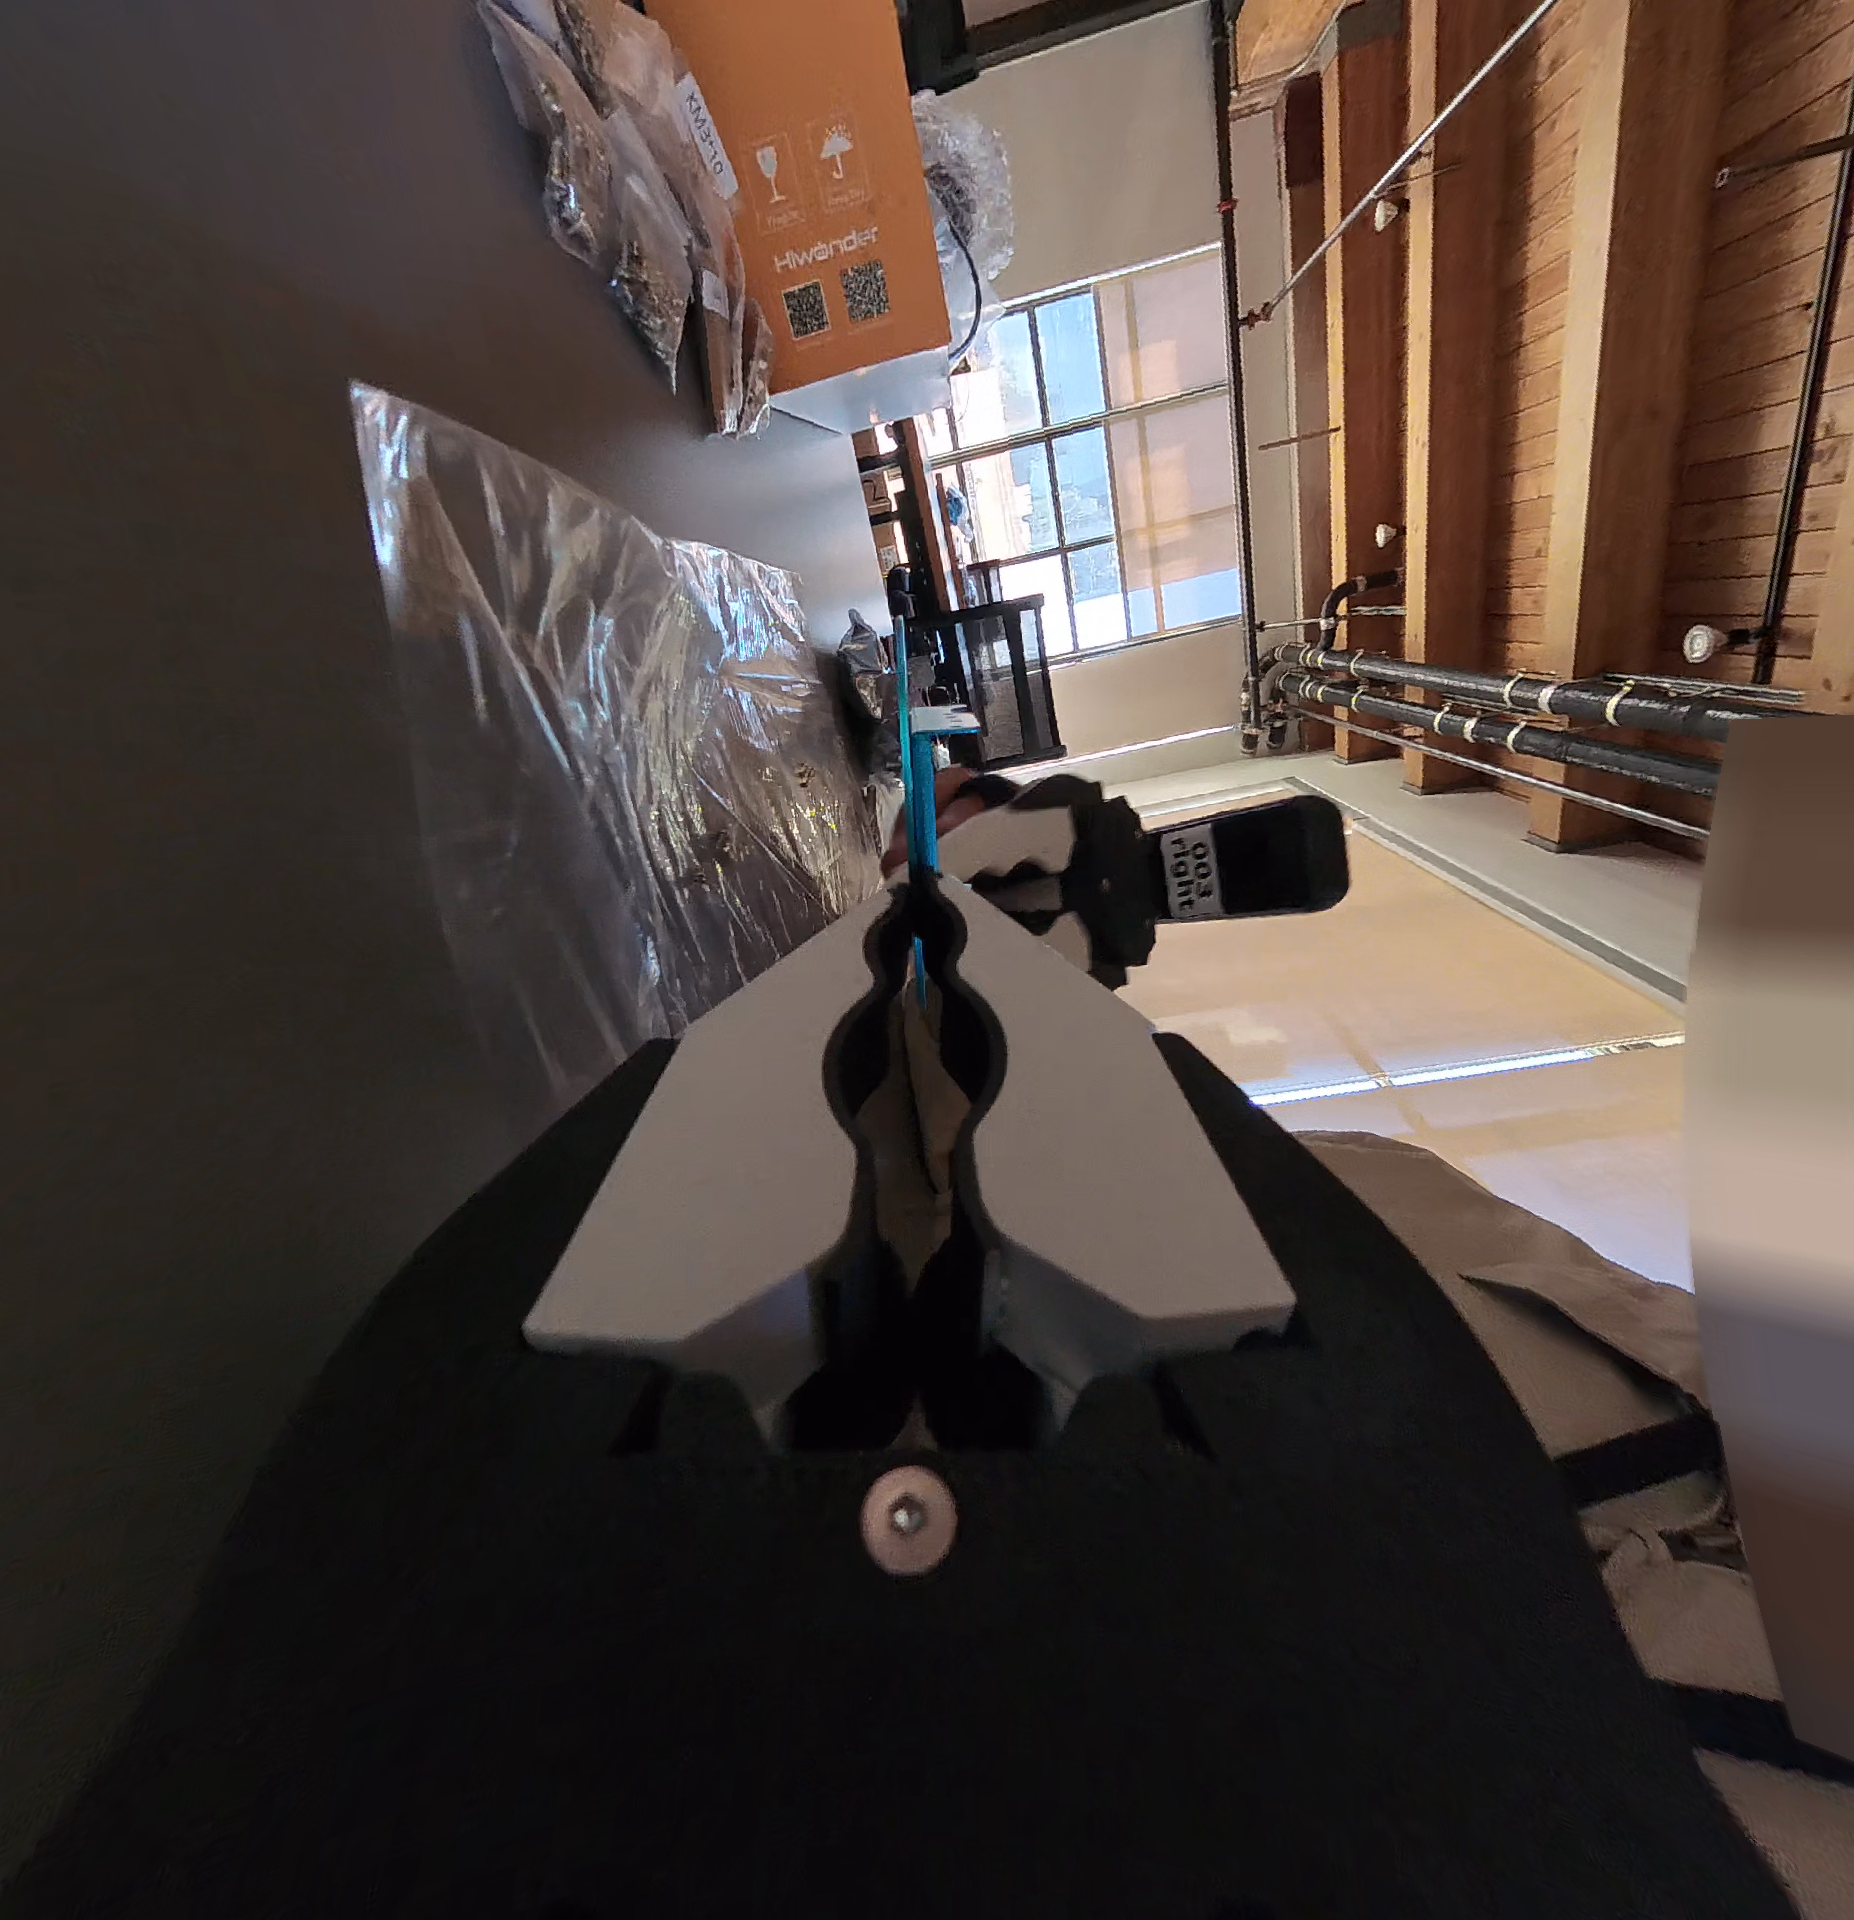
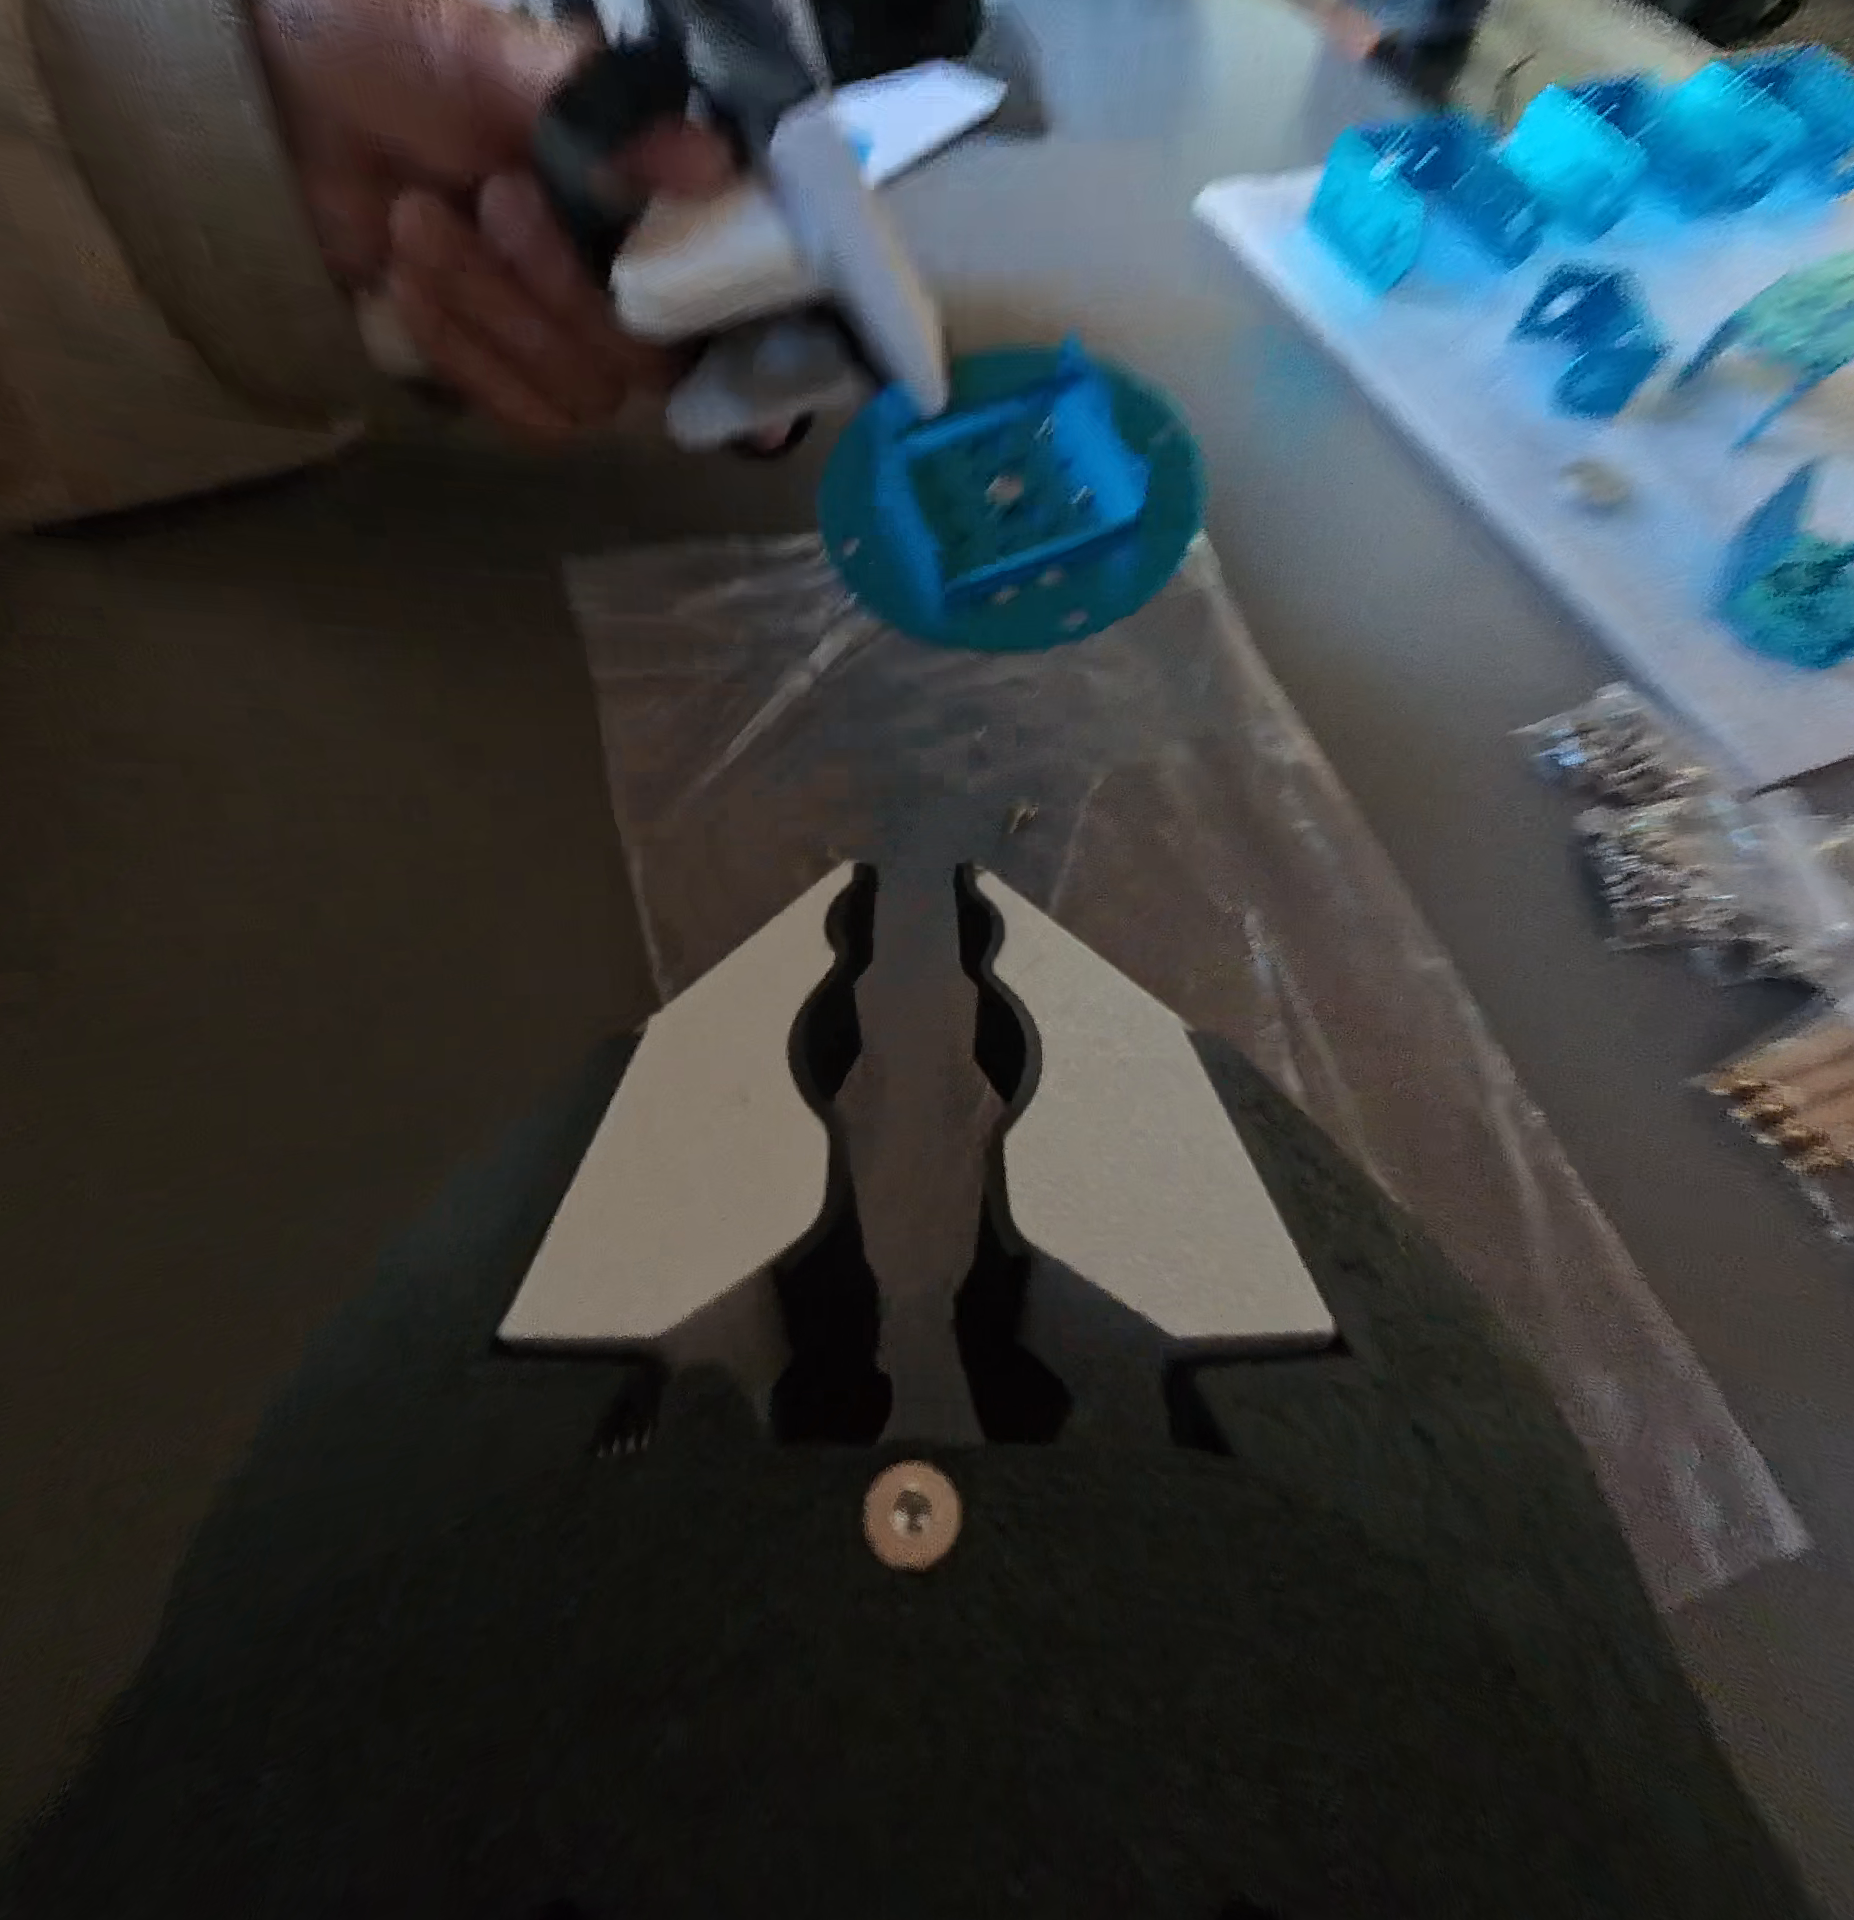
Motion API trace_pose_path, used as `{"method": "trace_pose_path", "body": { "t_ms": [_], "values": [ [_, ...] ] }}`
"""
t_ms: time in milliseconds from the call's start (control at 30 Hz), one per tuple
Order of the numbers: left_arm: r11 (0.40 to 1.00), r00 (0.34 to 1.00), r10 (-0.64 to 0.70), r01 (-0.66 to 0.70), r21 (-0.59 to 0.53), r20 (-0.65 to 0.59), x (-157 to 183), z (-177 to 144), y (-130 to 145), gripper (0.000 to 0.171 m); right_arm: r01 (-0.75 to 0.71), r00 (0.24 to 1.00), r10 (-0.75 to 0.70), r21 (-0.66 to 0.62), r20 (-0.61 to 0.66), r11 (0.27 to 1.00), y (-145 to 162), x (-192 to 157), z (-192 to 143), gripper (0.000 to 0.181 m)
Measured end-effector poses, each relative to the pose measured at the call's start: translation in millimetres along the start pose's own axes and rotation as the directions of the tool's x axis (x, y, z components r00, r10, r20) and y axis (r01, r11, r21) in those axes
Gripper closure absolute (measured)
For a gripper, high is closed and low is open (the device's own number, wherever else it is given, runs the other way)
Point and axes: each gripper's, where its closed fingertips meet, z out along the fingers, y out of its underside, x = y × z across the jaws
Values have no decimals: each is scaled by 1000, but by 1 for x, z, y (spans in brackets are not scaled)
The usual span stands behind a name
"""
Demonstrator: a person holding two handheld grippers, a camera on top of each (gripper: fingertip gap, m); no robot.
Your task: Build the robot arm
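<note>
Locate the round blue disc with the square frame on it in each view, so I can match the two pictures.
Left wrist view: the blue disc is edge-on, a thin blue line just above centre, pinched at the tips of the left claw.
Right wrist view: upper centre, face-on, held by the far claw, beyond the open right claw.
Shared landmark: the clear plastic bag on the table.
</note>
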Motion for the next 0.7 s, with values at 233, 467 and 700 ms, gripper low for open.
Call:
{"method": "trace_pose_path", "body": {
  "t_ms": [233,467,700],
  "values": [
    [1000,1000,-19,19,1,1,-4,-1,-1,171,144,964,-130,-47,230,988,1,-25,27,164],
    [999,999,-39,39,-1,-23,-2,-1,-1,171,306,895,-260,-75,363,949,10,-19,29,173],
    [999,998,-48,47,-9,-44,1,-1,-1,171,371,857,-344,2,384,929,10,-21,39,176]
  ]
}}
